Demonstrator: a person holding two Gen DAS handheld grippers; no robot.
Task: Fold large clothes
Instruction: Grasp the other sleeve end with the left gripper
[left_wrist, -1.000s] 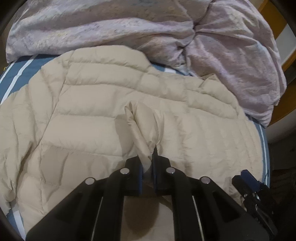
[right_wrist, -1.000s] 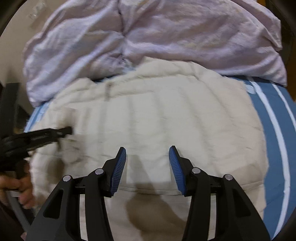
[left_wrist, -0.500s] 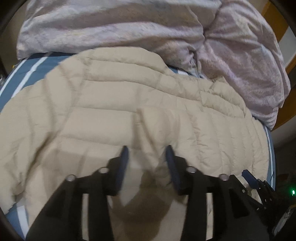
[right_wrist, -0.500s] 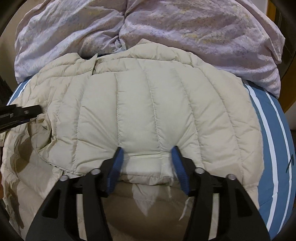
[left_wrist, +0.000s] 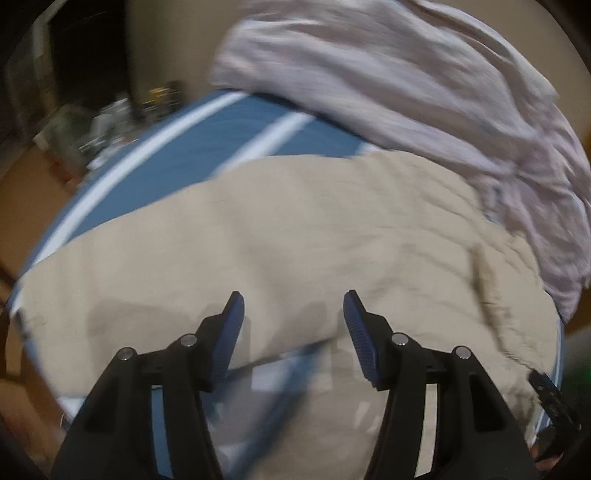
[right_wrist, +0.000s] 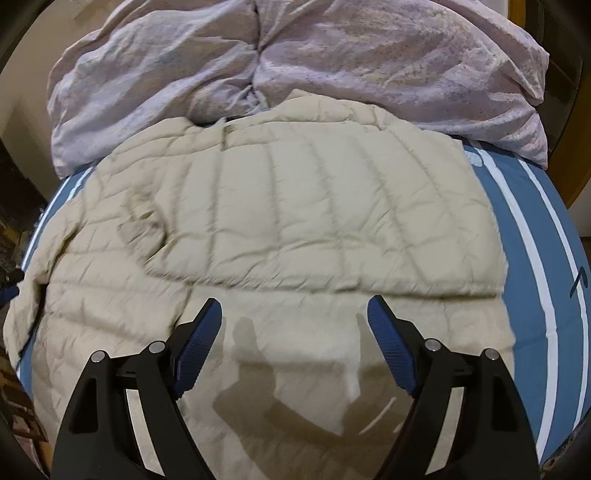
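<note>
A puffy tan jacket (right_wrist: 295, 206) lies spread on the bed (right_wrist: 524, 236), on its blue sheet with white stripes. One side of the jacket is folded over the rest. A crumpled pink quilt (right_wrist: 332, 62) sits at the far edge of the jacket and touches it.

The right hand-held gripper (right_wrist: 295, 314) hangs over the near part of the jacket. Its jaws have just been opening, they stand wide, and nothing is between them.

The left hand-held gripper (left_wrist: 293, 308) is over the jacket too. Its jaws have also just been opening, and they hold nothing. That picture is blurry.
</note>
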